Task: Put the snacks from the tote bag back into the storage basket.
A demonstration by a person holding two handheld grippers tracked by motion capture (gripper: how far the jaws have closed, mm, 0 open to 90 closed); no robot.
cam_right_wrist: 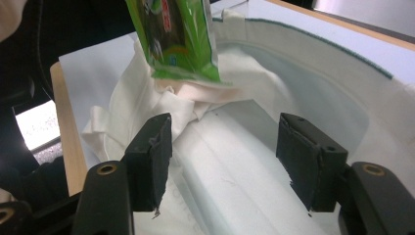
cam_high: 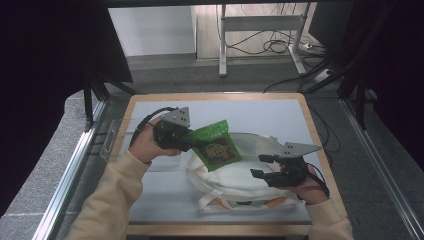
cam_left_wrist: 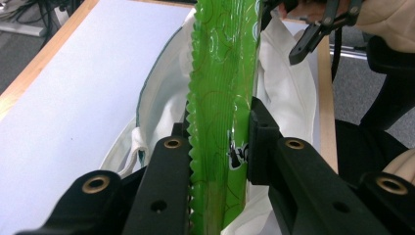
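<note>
Taking the white cloth bag [cam_high: 240, 175] as the landmark, the scene reads from its left side across to its right. The bag lies slumped on the pale sheet covering the wooden table [cam_high: 215, 96], its mouth gaping open toward the far side and its handles [cam_high: 212, 202] trailing off the near edge.

Left of the bag, the left gripper [cam_high: 192, 141] reaches in from the person's left hand [cam_high: 145, 145] and is clamped on a green snack packet [cam_high: 216, 146]. In the left gripper view the two black jaws press on either face of the packet [cam_left_wrist: 222, 98], close to its serrated edge. The packet hangs tilted over the bag's left part, above the open mouth, its lower end down near the crumpled cloth [cam_right_wrist: 181, 95] of the rim.

At the bag's right side, the right gripper [cam_high: 260, 166] lies over the cloth. Its jaws stand apart with nothing clamped between them; in the right gripper view, the bag's pale lining [cam_right_wrist: 230, 147] shows in the gap between the pads.
</note>
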